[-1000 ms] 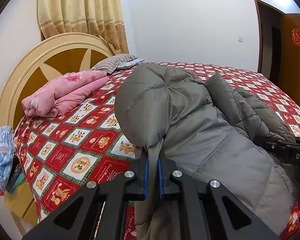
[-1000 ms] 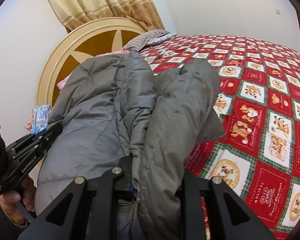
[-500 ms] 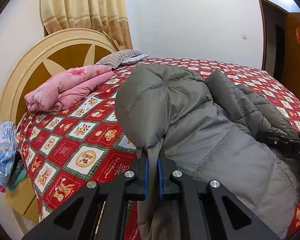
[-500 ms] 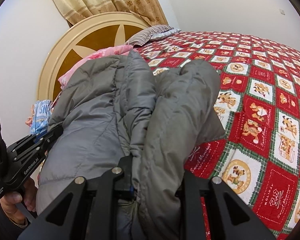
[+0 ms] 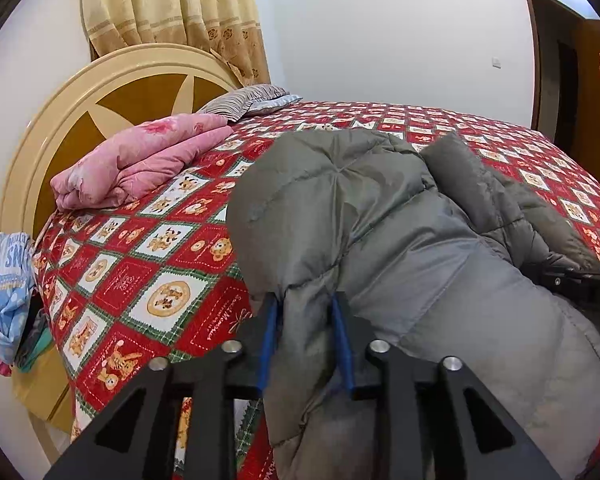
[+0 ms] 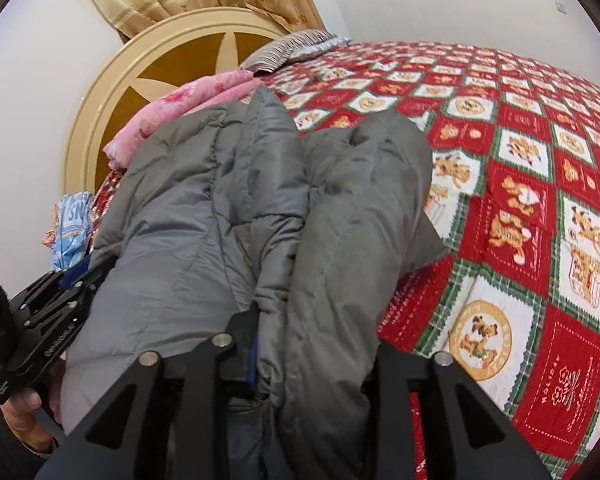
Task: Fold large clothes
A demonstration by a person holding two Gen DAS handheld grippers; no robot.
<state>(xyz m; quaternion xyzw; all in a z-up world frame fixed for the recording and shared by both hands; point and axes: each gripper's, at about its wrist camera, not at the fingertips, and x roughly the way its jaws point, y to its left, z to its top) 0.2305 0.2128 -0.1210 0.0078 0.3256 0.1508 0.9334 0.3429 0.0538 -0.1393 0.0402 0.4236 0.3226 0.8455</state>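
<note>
A: What is the left wrist view giving you that the right is not?

B: It is showing the door [image 5: 588, 92] on the far right and the whole pink quilt [image 5: 140, 160] lying by the headboard [image 5: 60, 128]. The right gripper [image 5: 580, 284] is only peeking in at the right edge.

A: And the right wrist view?

B: There the left gripper [image 6: 56, 312] is showing at the left edge with the person's hand [image 6: 24, 412] wrapped around it, and the quilt is mostly hiding behind the jacket [image 6: 228, 216].

A: Where is the jacket lying?

B: The grey puffer jacket [image 5: 400, 248] is resting folded on the red patterned bed [image 5: 148, 280], its long axis running away from both cameras toward the far side of the bed.

A: The jaws?

B: The left gripper [image 5: 306, 340] is opening its jaws, a fold of jacket standing between the blue pads [image 5: 269, 336]. The right gripper [image 6: 312, 364] is opening its jaws too, with thick jacket bulging between them and covering the right jaw.
</note>
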